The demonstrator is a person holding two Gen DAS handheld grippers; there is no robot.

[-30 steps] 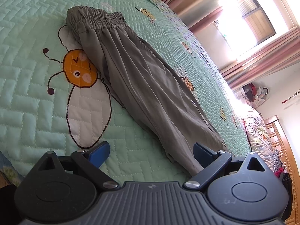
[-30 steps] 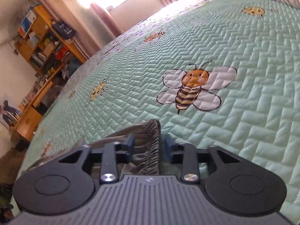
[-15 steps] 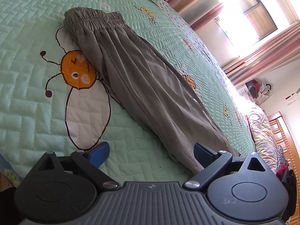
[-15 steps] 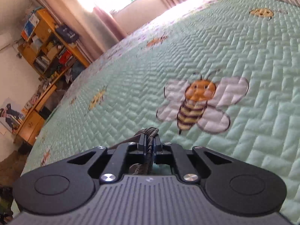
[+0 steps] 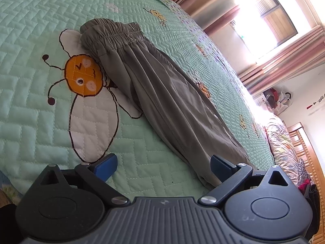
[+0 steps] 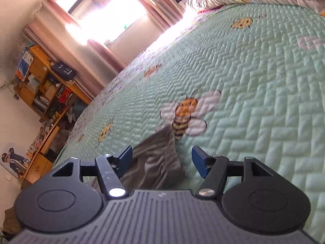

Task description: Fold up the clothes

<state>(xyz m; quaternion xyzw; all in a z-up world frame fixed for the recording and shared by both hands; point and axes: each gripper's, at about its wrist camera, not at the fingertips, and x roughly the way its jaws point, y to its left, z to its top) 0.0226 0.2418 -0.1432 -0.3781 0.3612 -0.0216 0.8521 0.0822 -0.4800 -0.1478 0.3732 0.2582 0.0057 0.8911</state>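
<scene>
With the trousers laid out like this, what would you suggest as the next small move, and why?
Probably ease the right gripper back clear: its jaws are opening and the waistband lies loose between them. The grey trousers look folded lengthwise, and the open left gripper waits at the cuffs.

Ahead of the tongs, a mint-green quilted bedspread (image 6: 254, 77) with bee motifs. Beyond it, a glaring window (image 6: 105, 14) framed by pink curtains (image 5: 284, 61). Far left, cluttered wooden shelves (image 6: 44, 85) against pale wall.
</scene>
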